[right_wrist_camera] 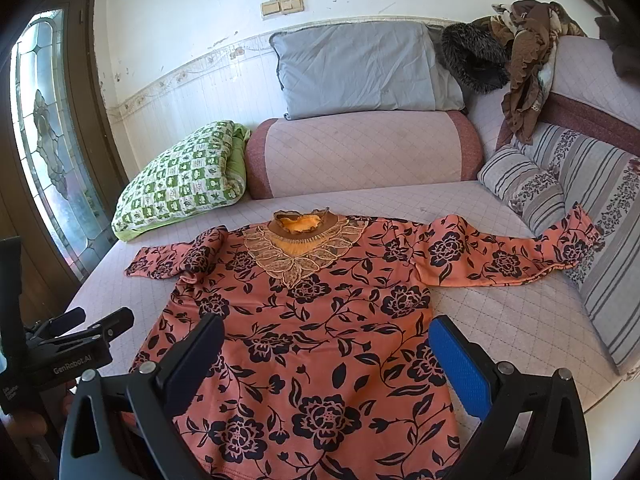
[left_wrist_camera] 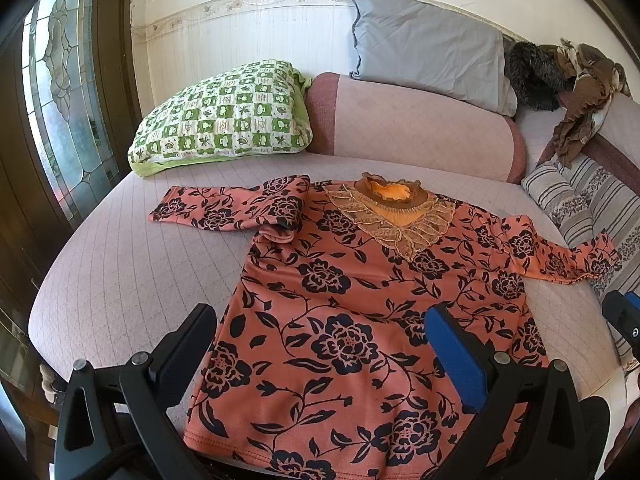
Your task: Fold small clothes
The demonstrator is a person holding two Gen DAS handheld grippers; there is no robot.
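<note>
Hovering above the lower hem of the orange floral shirt (left_wrist_camera: 352,308), the left gripper (left_wrist_camera: 320,344) has its fingers wide apart and holds nothing. The right gripper (right_wrist_camera: 326,352) hangs in the same low pose over the shirt's lower part, its fingers also spread apart. The shirt lies flat, front up, on the pink quilted sofa (right_wrist_camera: 500,320), with its collar toward the bolster (right_wrist_camera: 360,152) and both sleeves stretched outward.

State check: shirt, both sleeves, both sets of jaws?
floral shirt: flat, face up, unfolded
viewer-left sleeve: partly folded over itself
viewer-right sleeve: stretched out, cuff on striped cushion
left gripper: jaws open, empty
right gripper: jaws open, empty
</note>
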